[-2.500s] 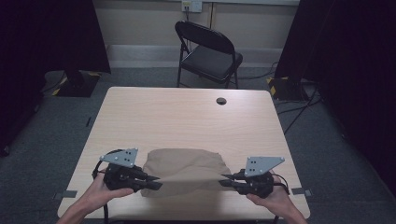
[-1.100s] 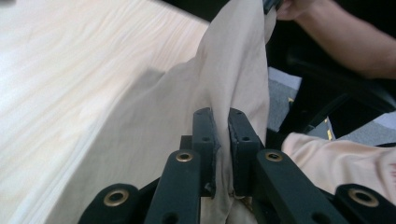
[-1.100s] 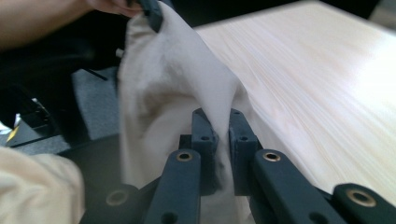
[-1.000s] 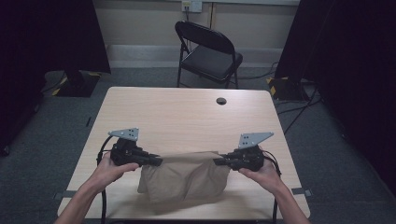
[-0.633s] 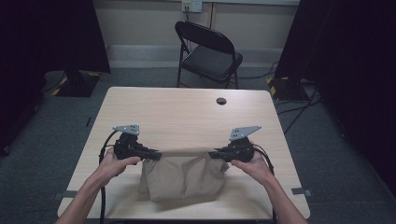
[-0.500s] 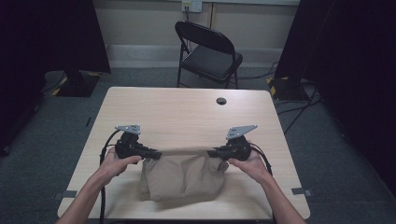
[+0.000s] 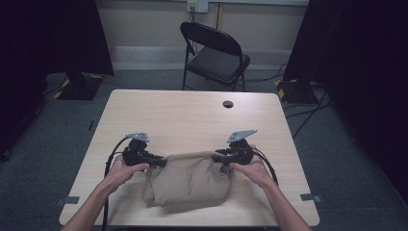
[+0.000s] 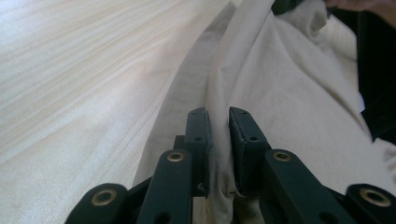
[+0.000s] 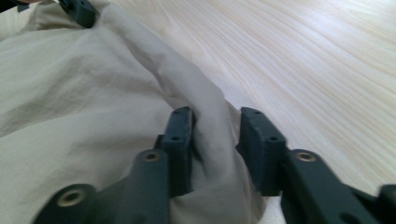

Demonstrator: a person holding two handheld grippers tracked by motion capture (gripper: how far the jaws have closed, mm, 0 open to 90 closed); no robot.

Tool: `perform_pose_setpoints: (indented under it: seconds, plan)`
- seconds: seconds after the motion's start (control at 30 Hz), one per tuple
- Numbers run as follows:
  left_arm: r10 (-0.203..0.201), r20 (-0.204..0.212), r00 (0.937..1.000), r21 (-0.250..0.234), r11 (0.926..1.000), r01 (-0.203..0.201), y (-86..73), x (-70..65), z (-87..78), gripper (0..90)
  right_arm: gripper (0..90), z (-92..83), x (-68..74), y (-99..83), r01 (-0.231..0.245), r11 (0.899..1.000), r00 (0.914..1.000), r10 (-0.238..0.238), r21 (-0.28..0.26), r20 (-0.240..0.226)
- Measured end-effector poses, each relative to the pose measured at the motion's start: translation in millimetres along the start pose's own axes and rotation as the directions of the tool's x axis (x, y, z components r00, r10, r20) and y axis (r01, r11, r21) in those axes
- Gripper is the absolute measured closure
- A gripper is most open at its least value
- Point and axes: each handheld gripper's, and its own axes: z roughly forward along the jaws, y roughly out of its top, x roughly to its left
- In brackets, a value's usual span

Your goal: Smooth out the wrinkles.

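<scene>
Counter: pale wood-grain top, rectangular, far half bare. Small dark round cable port set in the top near the far edge, right of centre. Black folding chair on the floor beyond the far edge, seat turned toward the right. Grey carpet floor all round. Yellow-and-black striped tape marks on the floor at far right; similar marks at far left by a dark stand base. Wall socket on the far wall. Black cables trail over the floor at right
</scene>
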Motion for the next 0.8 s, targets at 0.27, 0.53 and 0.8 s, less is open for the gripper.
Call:
perform_pose_setpoints:
  seconds: [0.27,0.53,0.8]
  plan:
    - [-0.001,-0.029,0.9996,-0.050,0.9988,0.000,1.2,-1.1,-14.9,68.3,45.5,-13.4,1.4,1.8,-0.005,0.999,0.9989,0.006,-0.037,0.047]
    - [-0.021,-0.073,0.9971,-0.123,0.9923,0.012,3.0,-2.8,-29.2,55.3,34.6,-31.4,2.0,4.8,-0.024,0.995,0.9964,0.033,-0.102,0.079]
    - [0.056,-0.070,0.9960,-0.162,0.9845,-0.067,15.0,-34.1,-42.4,64.1,52.8,-49.9,21.1,11.6,-0.002,0.983,0.9997,0.007,-0.185,0.024]
